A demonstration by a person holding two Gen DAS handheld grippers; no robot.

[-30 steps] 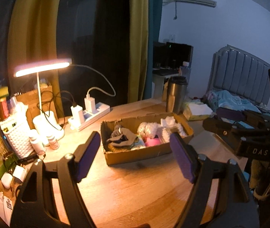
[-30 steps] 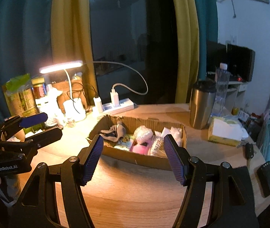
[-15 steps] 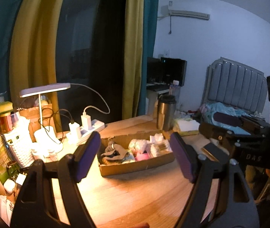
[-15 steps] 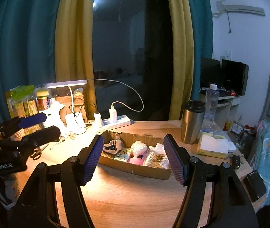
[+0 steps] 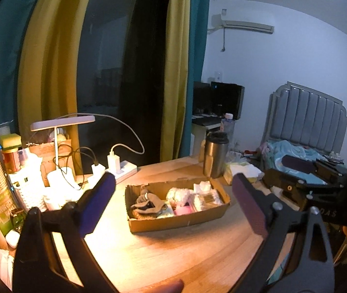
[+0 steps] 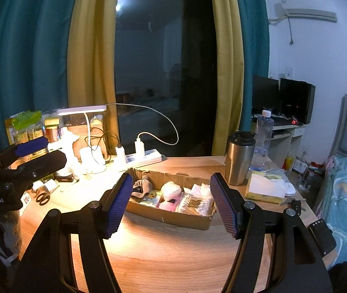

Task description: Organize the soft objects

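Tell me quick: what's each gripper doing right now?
Left gripper: open, holding nothing, above the table.
Right gripper: open, holding nothing, facing the cardboard box.

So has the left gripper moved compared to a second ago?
Yes. The left gripper has pulled back and up from the cardboard box, which now looks smaller and lower between its open fingers, with more window and curtain showing above.

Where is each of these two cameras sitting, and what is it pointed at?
Left wrist: rides the left gripper, looking over its open fingers at the cardboard box; the right gripper shows at the right.
Right wrist: rides the right gripper, facing the same box; the left gripper shows at the left.
Shared: box, steel tumbler, desk lamp.
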